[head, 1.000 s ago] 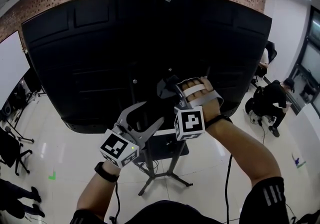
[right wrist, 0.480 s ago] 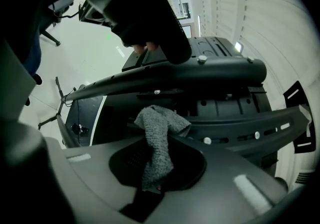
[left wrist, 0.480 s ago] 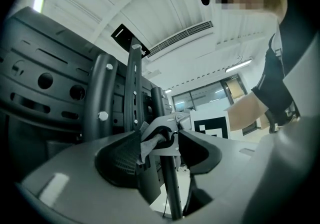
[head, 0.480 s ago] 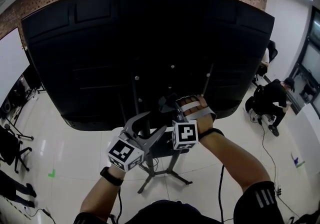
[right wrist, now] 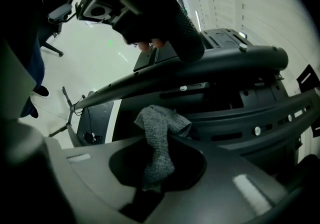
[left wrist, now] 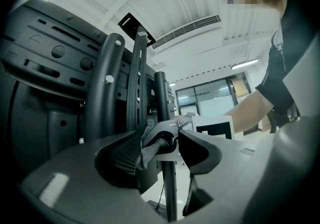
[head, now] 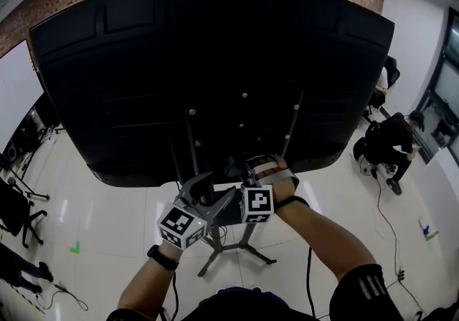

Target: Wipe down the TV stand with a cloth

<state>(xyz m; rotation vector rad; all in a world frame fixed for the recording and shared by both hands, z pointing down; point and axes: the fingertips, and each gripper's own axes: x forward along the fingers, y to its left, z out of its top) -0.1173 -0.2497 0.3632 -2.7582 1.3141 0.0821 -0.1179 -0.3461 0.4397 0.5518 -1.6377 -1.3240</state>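
Counting first, what is there? asks one.

Two grippers, says the other: the left gripper [head: 214,189] and the right gripper [right wrist: 165,138]; two cubes, one on each [head: 179,225] [head: 257,203]; one cloth [right wrist: 161,120]; one TV [head: 215,61], seen from its black back; one stand [head: 247,230] under it. The left gripper view shows three uprights on that stand: a round tube [left wrist: 105,93], a flat holed rail [left wrist: 137,83] and a thin pole [left wrist: 162,108]. One person [head: 393,142] sits well apart at the right.

And the cloth; which way does it lie?

Its long axis runs along the right gripper's jaws; one end is nipped between them, and the bunched free end sticks out past the tips, pointing at the dark stand bars behind the TV. Seen from the left gripper, it sits just beside the pole, its loose part hanging down and to the left; whether it touches the pole I cannot tell.

So the right jaws are pressed on it?

Yes; pinching the grey cloth, nothing else between them; a hand [head: 276,171] grips that gripper from behind.

The left?

Jaws spread wide, clamping nothing; the pole, the cloth and the right gripper's tips show in the gap beyond them. Both grippers sit close together, low at the TV's bottom edge, above the stand's legs.
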